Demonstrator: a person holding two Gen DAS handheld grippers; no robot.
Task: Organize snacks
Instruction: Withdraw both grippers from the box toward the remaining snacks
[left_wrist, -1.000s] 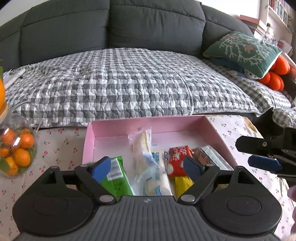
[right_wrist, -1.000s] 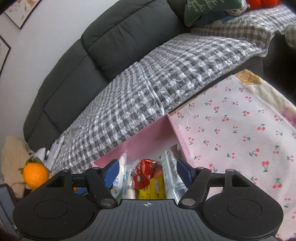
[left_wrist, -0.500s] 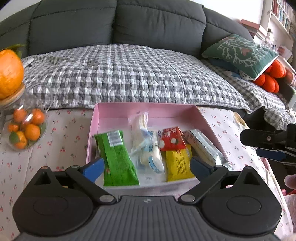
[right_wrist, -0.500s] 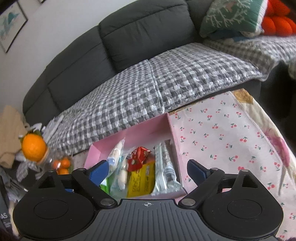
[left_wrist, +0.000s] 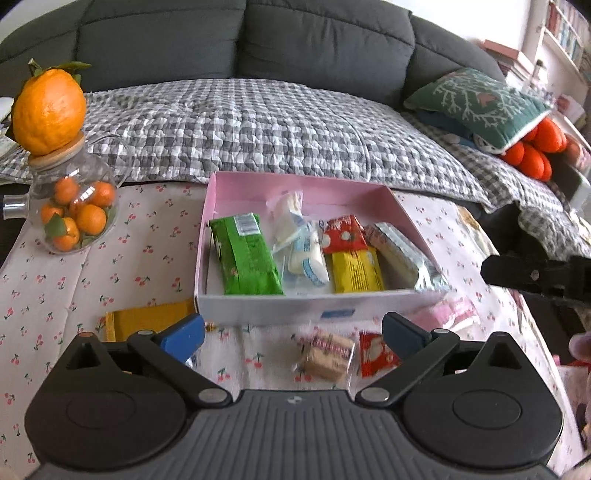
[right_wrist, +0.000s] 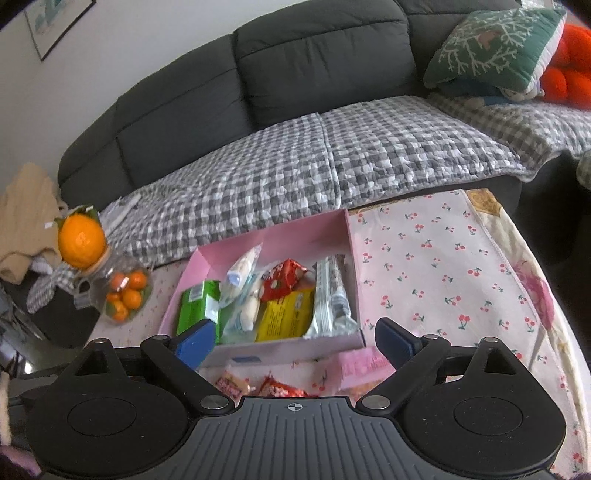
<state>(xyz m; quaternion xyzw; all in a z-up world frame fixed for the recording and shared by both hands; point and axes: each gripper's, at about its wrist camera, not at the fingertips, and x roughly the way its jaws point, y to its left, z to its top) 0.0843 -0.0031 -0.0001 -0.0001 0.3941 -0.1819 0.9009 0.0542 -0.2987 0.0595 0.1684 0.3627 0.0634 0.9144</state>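
A pink box (left_wrist: 295, 181) on the cherry-print tablecloth holds a green packet (left_wrist: 245, 258), white sachets (left_wrist: 303, 247), a red packet (left_wrist: 343, 234), a yellow packet (left_wrist: 356, 271) and a silvery bar (left_wrist: 402, 258). Loose in front of it lie a yellow packet (left_wrist: 147, 319), a biscuit pack (left_wrist: 328, 354), a small red packet (left_wrist: 376, 354) and a pink packet (left_wrist: 450, 312). My left gripper (left_wrist: 293, 332) hovers over the loose snacks, its jaws opening and empty. My right gripper (right_wrist: 295, 342) stands open and empty before the box (right_wrist: 280, 236); one of its fingers (left_wrist: 535, 277) shows at the right.
A glass jar of tangerines (left_wrist: 74, 218) with a big orange (left_wrist: 48, 107) on its lid stands left of the box. Behind the table is a dark sofa with a checked cover (left_wrist: 258, 125) and a green cushion (left_wrist: 476, 99). Bare tablecloth (right_wrist: 443, 266) lies right of the box.
Both grippers have drawn back from over the box towards the near side, and their jaws have widened. The loose snacks in front of the box have come into view. The right view has rolled level.
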